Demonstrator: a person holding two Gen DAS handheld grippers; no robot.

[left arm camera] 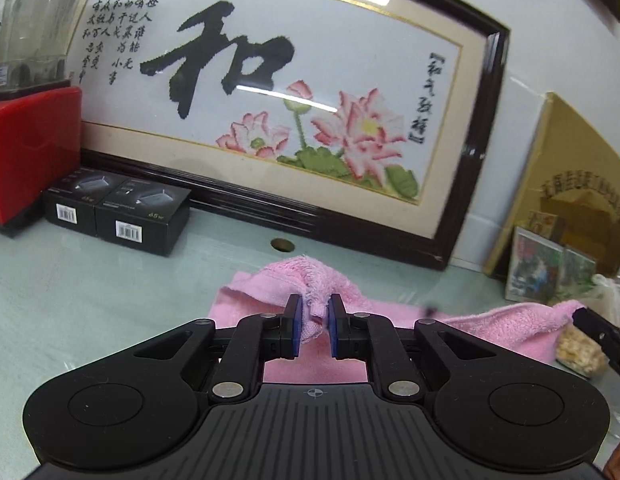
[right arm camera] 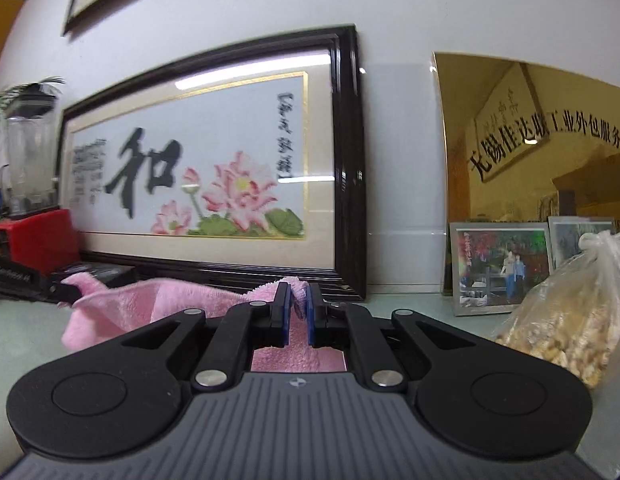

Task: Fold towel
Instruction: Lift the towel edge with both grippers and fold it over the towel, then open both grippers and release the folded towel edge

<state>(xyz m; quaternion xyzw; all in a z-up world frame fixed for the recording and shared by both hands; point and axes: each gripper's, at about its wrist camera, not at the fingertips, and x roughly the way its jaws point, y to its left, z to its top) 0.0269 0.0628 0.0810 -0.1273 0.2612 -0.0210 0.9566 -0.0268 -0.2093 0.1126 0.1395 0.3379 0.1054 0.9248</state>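
The pink towel [left arm camera: 501, 332] lies on the pale green worktop [left arm camera: 90, 296], in front of a framed lotus picture [left arm camera: 270, 92]. The left tool [left arm camera: 313, 312] clamps one bunched towel corner. The right tool [right arm camera: 297, 300] clamps another corner beside a bag of nuts [right arm camera: 569, 320].
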